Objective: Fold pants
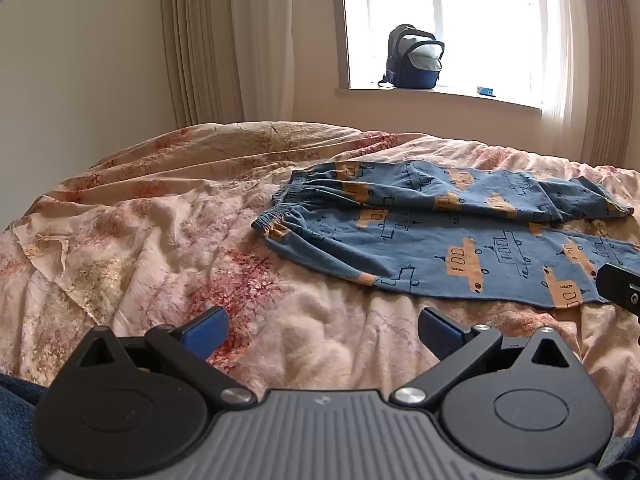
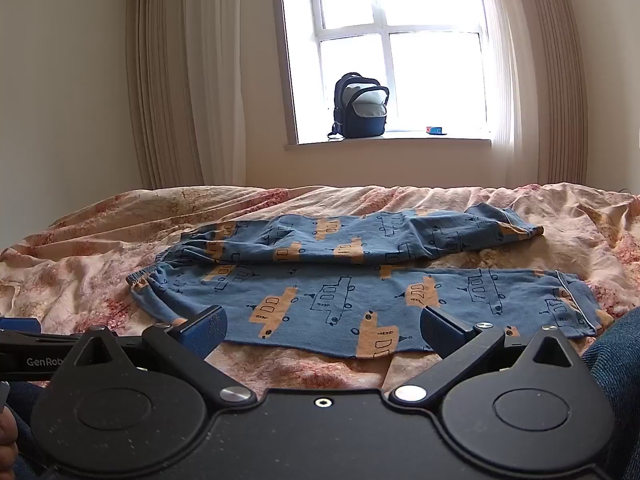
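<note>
The pants (image 2: 352, 280) are spread flat across the bed (image 2: 100, 240), unfolded. Both the left gripper (image 1: 322, 330) and right gripper (image 2: 322, 330) are held wide apart (nothing gripped). A leg's edge must be pinched next.

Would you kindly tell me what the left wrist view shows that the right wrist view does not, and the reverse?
Only the left wrist view shows the left tongs open over bare bedspread, with the pants' far cuffs cut off at the frame edge. Only the right wrist view shows the right tongs open at the near edge of the pants, both cuffs visible. Both show the pants spread flat, the backpack on the windowsill and the curtains.
</note>
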Tool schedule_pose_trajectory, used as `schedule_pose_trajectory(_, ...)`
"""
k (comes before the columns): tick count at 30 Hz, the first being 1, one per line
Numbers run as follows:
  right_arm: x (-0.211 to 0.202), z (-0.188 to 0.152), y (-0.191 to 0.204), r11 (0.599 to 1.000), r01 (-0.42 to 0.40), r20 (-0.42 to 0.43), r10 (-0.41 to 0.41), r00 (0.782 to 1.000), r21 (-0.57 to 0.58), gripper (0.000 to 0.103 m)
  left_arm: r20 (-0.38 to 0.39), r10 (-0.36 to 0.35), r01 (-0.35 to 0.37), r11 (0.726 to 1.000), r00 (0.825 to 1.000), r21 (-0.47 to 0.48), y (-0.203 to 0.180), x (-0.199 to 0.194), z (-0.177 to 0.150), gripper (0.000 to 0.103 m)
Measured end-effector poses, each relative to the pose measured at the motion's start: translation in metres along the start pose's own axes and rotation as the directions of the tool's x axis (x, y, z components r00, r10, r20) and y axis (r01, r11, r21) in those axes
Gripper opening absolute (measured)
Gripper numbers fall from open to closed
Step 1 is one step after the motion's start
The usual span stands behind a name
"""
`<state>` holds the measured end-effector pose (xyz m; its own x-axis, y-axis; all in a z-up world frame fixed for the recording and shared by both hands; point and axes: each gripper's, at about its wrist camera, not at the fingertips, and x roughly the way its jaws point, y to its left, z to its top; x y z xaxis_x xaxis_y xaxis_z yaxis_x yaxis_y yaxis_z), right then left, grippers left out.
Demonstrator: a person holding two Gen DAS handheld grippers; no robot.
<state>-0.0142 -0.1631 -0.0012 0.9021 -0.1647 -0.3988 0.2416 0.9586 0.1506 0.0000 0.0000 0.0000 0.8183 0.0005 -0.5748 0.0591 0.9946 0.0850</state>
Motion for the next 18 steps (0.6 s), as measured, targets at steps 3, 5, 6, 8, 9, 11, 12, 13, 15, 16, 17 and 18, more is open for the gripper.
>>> schedule_pose_trajectory(3, 0.0001, 0.0, 0.0, 1.0, 0.0, 0.0, 0.0, 1.0, 0.001, 0.103, 0.001, -0.001, 0.001, 1.0, 1.0, -0.001, 0.0, 0.0, 0.0, 0.103)
schedule_pose_trajectory(5, 0.0003, 0.0, 0.0, 1.0, 0.0, 0.0, 0.0, 1.0, 0.001, 0.103, 0.001, -0.001, 0.001, 1.0, 1.0, 0.0, 0.0, 0.0001, 0.0001, 0.103)
schedule_pose_trajectory(6, 0.0003, 0.0, -0.0001, 1.0, 0.0, 0.0, 0.0, 1.0, 0.001, 0.103, 0.0, -0.001, 0.001, 1.0, 1.0, 0.001, 0.0001, 0.0002, 0.0001, 0.103)
schedule_pose_trajectory(8, 0.0001, -0.0001, 0.0, 1.0, 0.0, 0.0, 0.0, 1.0, 0.0, 0.103, 0.0, -0.003, 0.003, 1.0, 1.0, 0.001, 0.0002, 0.0001, 0.0001, 0.103)
schedule_pose_trajectory(9, 0.0002, -0.0002, 0.0, 1.0, 0.0, 0.0, 0.0, 1.0, 0.0, 0.103, 0.001, -0.003, 0.003, 1.0, 1.0, 0.001, 0.0, -0.0001, -0.0001, 0.103)
schedule_pose_trajectory(11, 0.0002, -0.0002, -0.0001, 1.0, 0.0, 0.001, 0.0, 1.0, 0.001, 0.103, 0.001, -0.002, 0.002, 1.0, 1.0, 0.001, 0.0002, -0.0002, 0.0, 0.103)
schedule_pose_trajectory(12, 0.0002, -0.0003, -0.0001, 1.0, 0.0, 0.001, 0.0, 1.0, 0.001, 0.103, 0.0, -0.002, 0.002, 1.0, 1.0, 0.001, 0.0004, -0.0001, 0.0002, 0.103)
schedule_pose_trajectory(13, 0.0002, -0.0003, -0.0002, 1.0, -0.001, 0.001, 0.001, 1.0, 0.001, 0.103, 0.002, -0.002, 0.002, 1.0, 1.0, 0.001, 0.0, -0.0003, -0.0002, 0.103)
schedule_pose_trajectory(15, 0.0003, -0.0003, 0.0001, 1.0, 0.0, 0.0, 0.0, 1.0, 0.0, 0.103, 0.001, -0.002, 0.002, 1.0, 1.0, 0.002, -0.0001, -0.0003, -0.0002, 0.103)
schedule_pose_trajectory(16, 0.0002, -0.0003, 0.0001, 1.0, 0.0, 0.0, 0.0, 1.0, -0.001, 0.103, 0.002, -0.002, 0.002, 1.0, 1.0, 0.003, -0.0002, -0.0002, -0.0001, 0.103)
schedule_pose_trajectory(17, 0.0003, -0.0003, 0.0001, 1.0, 0.0, 0.001, 0.0, 1.0, -0.001, 0.103, 0.002, -0.002, 0.002, 1.0, 1.0, 0.003, -0.0002, -0.0002, -0.0002, 0.103)
schedule_pose_trajectory(18, 0.0003, -0.0003, 0.0001, 1.0, 0.0, 0.001, 0.0, 1.0, -0.001, 0.103, 0.001, -0.002, 0.002, 1.0, 1.0, 0.003, -0.0002, -0.0002, -0.0002, 0.103)
